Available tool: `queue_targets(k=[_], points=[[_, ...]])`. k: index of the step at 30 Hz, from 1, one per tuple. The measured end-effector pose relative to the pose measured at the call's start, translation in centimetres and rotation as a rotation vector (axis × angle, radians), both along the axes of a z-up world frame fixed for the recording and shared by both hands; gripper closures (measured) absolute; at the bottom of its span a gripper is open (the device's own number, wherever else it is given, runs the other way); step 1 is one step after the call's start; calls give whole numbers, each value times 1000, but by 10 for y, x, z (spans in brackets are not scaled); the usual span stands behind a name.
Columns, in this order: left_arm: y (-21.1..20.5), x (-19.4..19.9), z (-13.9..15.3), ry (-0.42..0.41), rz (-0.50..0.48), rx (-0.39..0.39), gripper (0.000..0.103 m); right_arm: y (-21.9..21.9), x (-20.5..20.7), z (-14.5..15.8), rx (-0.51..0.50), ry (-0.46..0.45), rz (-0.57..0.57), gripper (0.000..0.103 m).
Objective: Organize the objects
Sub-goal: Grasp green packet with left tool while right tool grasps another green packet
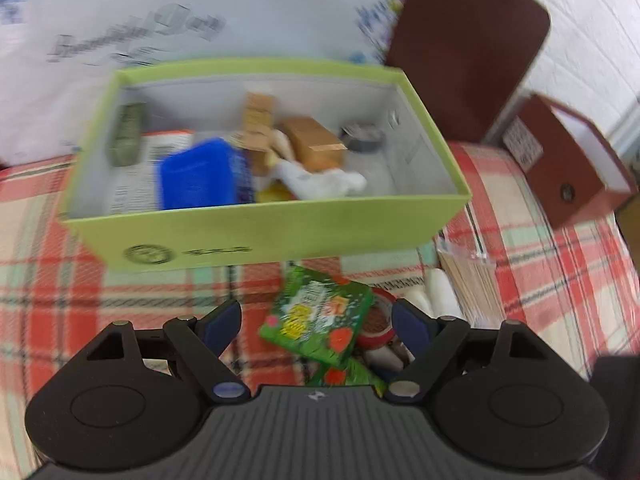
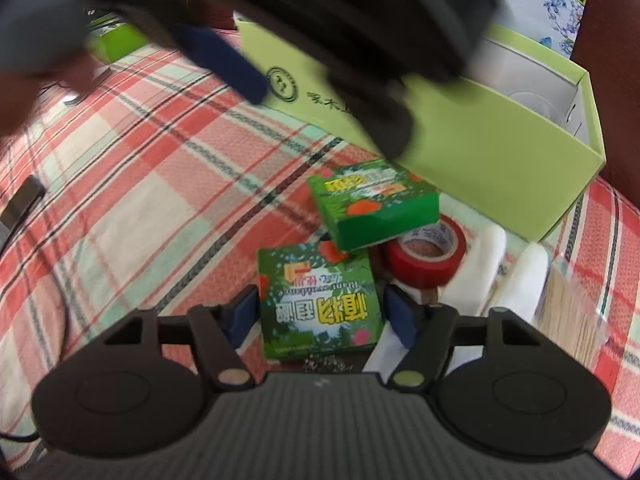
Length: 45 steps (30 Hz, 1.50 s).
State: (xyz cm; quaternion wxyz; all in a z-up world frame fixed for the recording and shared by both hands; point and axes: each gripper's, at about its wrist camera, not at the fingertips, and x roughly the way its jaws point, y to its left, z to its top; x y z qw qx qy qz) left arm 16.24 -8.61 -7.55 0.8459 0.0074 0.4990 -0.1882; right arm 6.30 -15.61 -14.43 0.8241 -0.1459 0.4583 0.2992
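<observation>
A light green open box point(image 1: 264, 232) stands on the plaid cloth and holds a blue item point(image 1: 200, 174), a brown carton point(image 1: 316, 144) and other things. In front of it lie two small green printed boxes. My left gripper point(image 1: 316, 322) is open above the upper green box point(image 1: 318, 318), which leans on a red tape roll point(image 1: 376, 326). My right gripper point(image 2: 322, 316) is open, its fingers on either side of the lower green box point(image 2: 320, 304), not clamped. The upper green box point(image 2: 372, 204) and the red tape roll point(image 2: 426, 258) lie beyond. The left gripper point(image 2: 240, 64) hangs over the scene.
White packets point(image 2: 476, 268) and a clear pack of wooden sticks point(image 1: 476, 284) lie right of the tape. A dark red open box point(image 1: 576, 160) and its lid point(image 1: 468, 44) stand at the back right. The plaid cloth point(image 2: 140, 168) spreads to the left.
</observation>
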Motion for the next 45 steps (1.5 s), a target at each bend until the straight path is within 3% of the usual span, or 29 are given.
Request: queue_targets(k=[7, 9, 11, 17, 25, 29, 33, 37, 42, 45], points=[[-10, 22, -40, 81, -28, 85, 18, 0, -26, -2, 46, 33, -17, 41], [2, 23, -48, 107, 14, 53, 24, 0, -29, -1, 49, 38, -18, 41], [15, 17, -47, 83, 44, 21, 33, 0, -30, 0, 50, 43, -17, 41], [53, -3, -46, 102, 137, 67, 35, 3, -27, 4, 38, 55, -5, 41], [98, -74, -50, 151, 208, 121, 34, 17, -45, 6, 30, 81, 91, 41], [100, -103, -52, 128, 208, 168, 26, 24, -59, 7, -1, 74, 141, 39], [111, -99, -53, 149, 281, 168, 21, 41, -63, 1, -31, 64, 144, 30], [116, -92, -54, 145, 295, 171, 18, 49, -69, 0, -77, 50, 163, 28], [105, -87, -59, 135, 286, 177, 19, 51, -71, -1, -89, 66, 153, 40], [103, -91, -59, 129, 286, 177, 19, 52, -74, 0, -97, 76, 140, 40]])
